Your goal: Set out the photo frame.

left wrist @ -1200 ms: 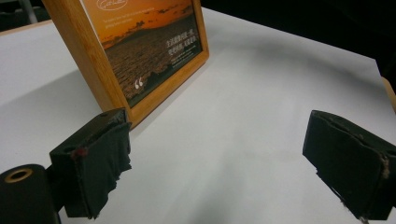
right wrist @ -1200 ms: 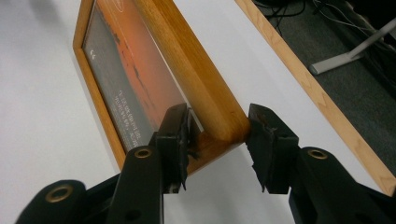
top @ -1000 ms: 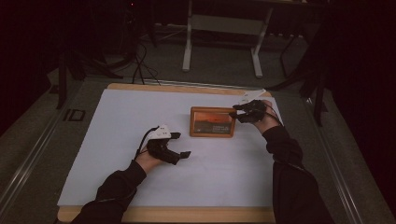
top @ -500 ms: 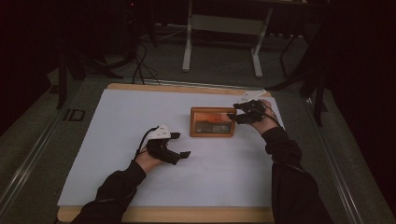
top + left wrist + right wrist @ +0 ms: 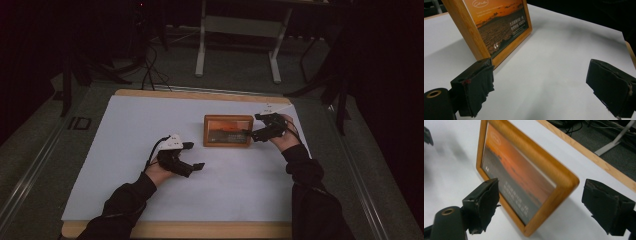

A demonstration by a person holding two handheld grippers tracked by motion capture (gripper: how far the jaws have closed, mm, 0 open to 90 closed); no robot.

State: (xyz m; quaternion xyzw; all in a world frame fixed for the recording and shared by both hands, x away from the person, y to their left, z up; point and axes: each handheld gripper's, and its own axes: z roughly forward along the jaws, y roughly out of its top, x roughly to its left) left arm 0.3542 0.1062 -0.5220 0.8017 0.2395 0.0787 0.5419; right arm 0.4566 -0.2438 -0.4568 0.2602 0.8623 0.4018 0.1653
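A wooden picture frame with an orange sunset print stands upright on the white table top, right of centre. My right gripper is at the frame's right end. Its jaws have just been opening, and the frame's end stands between them with a gap at each pad, so my right gripper is open. My left gripper rests low on the table, in front of and to the left of the frame. It is open with nothing between the jaws, and the frame stands a little ahead of its left jaw.
The white sheet covers a wooden table whose edge shows at the back. Beyond it on the grey floor stand a white metal rack, dark stands and cables. Bare white surface lies left of and in front of the frame.
The right gripper's jaws have spread apart at the frame's right end, letting go of it. The frame stays standing in place. The left hand has not moved.
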